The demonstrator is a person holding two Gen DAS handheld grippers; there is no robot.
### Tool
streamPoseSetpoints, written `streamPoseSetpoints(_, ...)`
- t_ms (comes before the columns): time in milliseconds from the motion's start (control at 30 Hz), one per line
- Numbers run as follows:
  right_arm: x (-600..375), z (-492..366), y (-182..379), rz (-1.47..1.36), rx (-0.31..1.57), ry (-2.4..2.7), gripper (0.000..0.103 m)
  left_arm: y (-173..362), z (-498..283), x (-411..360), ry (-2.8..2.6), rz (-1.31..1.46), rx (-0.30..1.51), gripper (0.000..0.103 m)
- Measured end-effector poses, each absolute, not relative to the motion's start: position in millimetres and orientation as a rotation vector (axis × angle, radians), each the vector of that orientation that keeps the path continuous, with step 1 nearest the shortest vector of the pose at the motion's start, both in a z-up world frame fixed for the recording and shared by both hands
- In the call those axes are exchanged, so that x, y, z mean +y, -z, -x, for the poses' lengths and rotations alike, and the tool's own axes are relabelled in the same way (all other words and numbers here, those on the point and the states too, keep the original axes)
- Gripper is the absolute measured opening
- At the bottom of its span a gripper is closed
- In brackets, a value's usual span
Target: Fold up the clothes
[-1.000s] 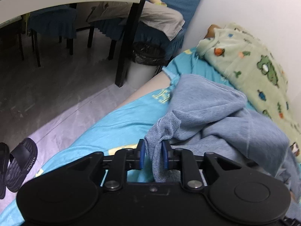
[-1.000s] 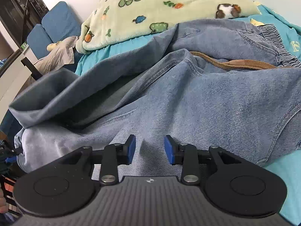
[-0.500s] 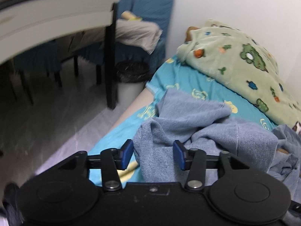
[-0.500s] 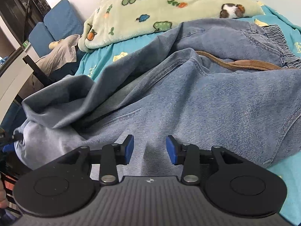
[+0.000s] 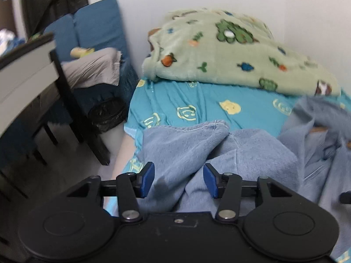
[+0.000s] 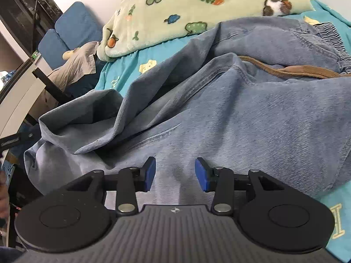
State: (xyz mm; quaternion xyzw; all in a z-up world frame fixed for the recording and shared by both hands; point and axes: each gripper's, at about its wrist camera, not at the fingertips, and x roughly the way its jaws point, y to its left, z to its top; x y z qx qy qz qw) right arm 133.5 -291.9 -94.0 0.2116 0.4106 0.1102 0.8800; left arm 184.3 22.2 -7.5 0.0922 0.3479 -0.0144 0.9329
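Note:
A pair of light blue jeans [image 5: 241,153] lies crumpled on the turquoise bed sheet [image 5: 197,107]. In the right wrist view the jeans [image 6: 252,118] fill the middle, with a brown belt [image 6: 296,70] at the waistband at the upper right. My left gripper [image 5: 178,180] is open, its blue pads either side of a leg end that lies loose on the bed edge. My right gripper [image 6: 175,174] is open just above the denim, with no cloth between its pads.
A green dinosaur blanket [image 5: 230,50] is bunched at the head of the bed by the white wall. Left of the bed stand a blue chair [image 5: 94,35] with grey cloth, a black bin [image 5: 107,116] and a dark-legged table [image 5: 24,65].
My left gripper opened and let go of the jeans leg, and its view swung up and right toward the blanket. My right gripper stayed open and barely moved.

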Motion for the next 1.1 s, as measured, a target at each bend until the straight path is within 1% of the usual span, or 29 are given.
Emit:
streamPoseSetpoints(267, -290.9, -136.5, 96.0, -0.469, 0.867, -0.255, 0.044, 30.0, -237.1, 2.3, 0.062, -0.253, 0.805, 0.046)
streamPoseSetpoints(333, -290.0, -137.8, 97.0, -0.469, 0.871, -0.260, 0.044, 37.2, -249.6, 4.4, 0.034, -0.257, 0.832, 0.047)
streamPoseSetpoints(367, -289.3, -138.4, 97.8, -0.469, 0.873, -0.264, 0.044, 41.6, -256.1, 6.7, 0.018, -0.256, 0.852, 0.042)
streamPoseSetpoints(400, -288.5, -139.1, 98.7, -0.469, 0.876, -0.269, 0.044, 44.0, -260.2, 10.3, 0.004, -0.240, 0.866, 0.025)
streamPoseSetpoints(467, -287.1, -140.4, 100.3, -0.470, 0.881, -0.278, 0.044, 41.1, -259.8, 21.0, -0.033, -0.190, 0.858, 0.014)
streamPoseSetpoints(500, -286.5, -140.9, 101.1, -0.471, 0.884, -0.281, 0.044, 34.4, -253.8, 28.5, -0.057, -0.158, 0.828, 0.011)
streamPoseSetpoints(533, -286.0, -141.5, 101.8, -0.473, 0.886, -0.285, 0.044, 27.6, -247.8, 35.9, -0.081, -0.126, 0.797, 0.009)
streamPoseSetpoints(700, -282.8, -142.1, 103.4, -0.463, 0.895, -0.289, 0.044, -6.2, -217.7, 73.1, -0.200, 0.032, 0.641, 0.008)
streamPoseSetpoints(833, -283.3, -138.8, 99.9, -0.454, 0.886, -0.284, 0.044, -31.5, -179.3, 126.3, -0.346, 0.208, 0.559, 0.008)
streamPoseSetpoints(967, -284.4, -134.6, 95.9, -0.442, 0.872, -0.276, 0.043, -27.7, -142.0, 185.2, -0.480, 0.384, 0.564, 0.008)
streamPoseSetpoints(1100, -291.1, -130.5, 89.8, -0.454, 0.853, -0.256, 0.044, 3.5, -109.3, 234.8, -0.588, 0.586, 0.616, 0.008)
